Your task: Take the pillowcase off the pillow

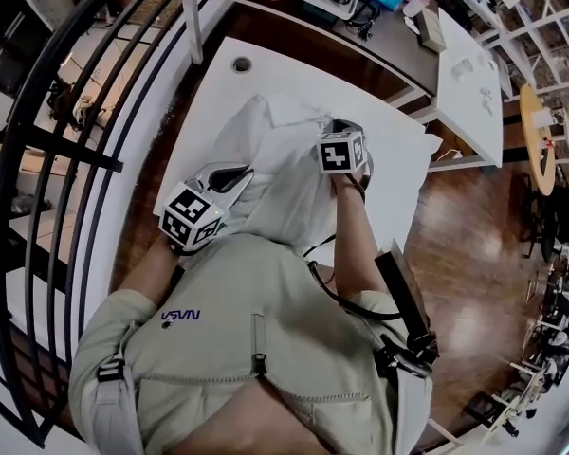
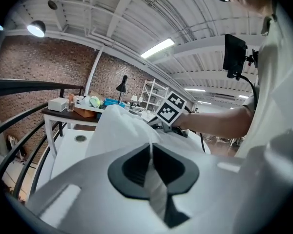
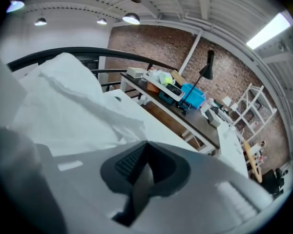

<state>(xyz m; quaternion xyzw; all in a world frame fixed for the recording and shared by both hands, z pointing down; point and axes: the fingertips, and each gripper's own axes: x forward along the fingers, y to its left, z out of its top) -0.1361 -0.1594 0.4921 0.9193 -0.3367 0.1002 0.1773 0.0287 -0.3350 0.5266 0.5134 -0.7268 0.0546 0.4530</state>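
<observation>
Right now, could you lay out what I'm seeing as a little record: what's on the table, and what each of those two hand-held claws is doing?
setting: white table, with a cluttered desk behind it
item: white pillowcase, bunched up on the table, bulky as if the pillow is inside
left gripper: shut on a fold of the pillowcase at its near end
right gripper: shut, at the far end of the pillowcase; unclear whether any cloth is pinched
progress: pillowcase not yet off

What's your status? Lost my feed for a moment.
Left gripper shut on pillowcase. Right gripper shut on it too. Pillowcase bunched over white table. Nothing in the way.
</observation>
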